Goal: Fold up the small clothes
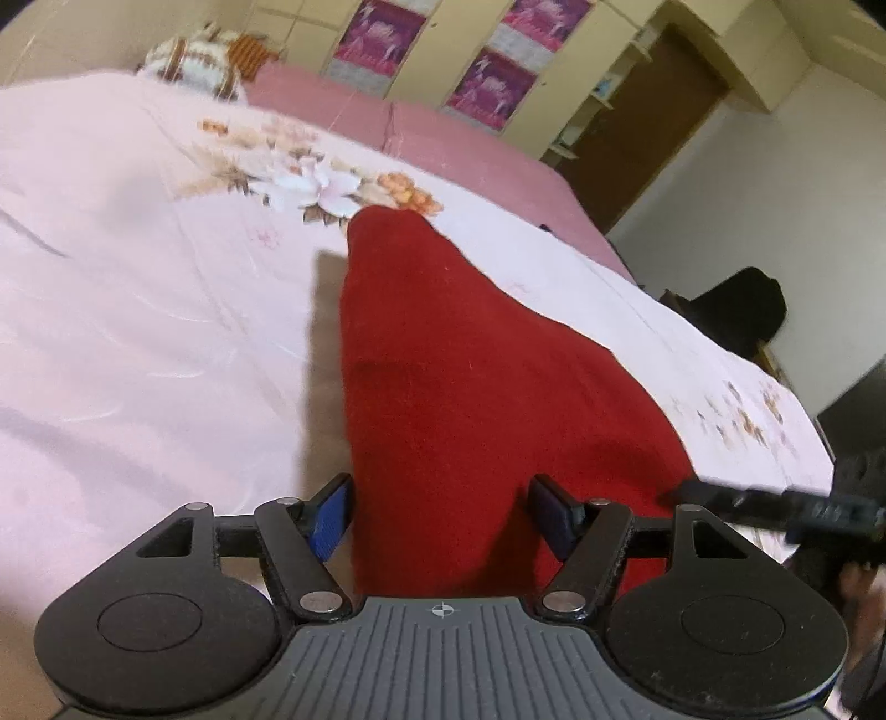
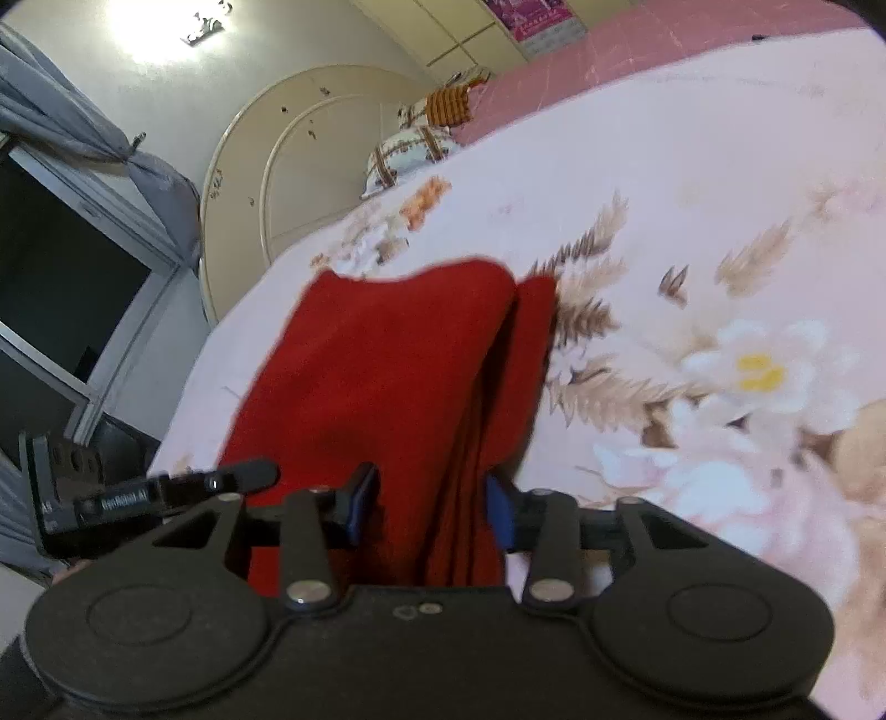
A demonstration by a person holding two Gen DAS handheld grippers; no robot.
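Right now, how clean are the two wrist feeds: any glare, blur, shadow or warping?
Left wrist: the bedspread is softly blurred, a dark shadow lies left of the red cloth, and fisheye bends the bed's edge. Right wrist: a ceiling light flares white at upper left, the flower print is blurred, and the frame corners go dark.

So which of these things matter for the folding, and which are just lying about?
Part of the job:
- red garment
- left tongs, right tongs, cloth between both
- floral bedspread it lies on

Lying about:
- patterned pillow
- pink posters
- grey curtain
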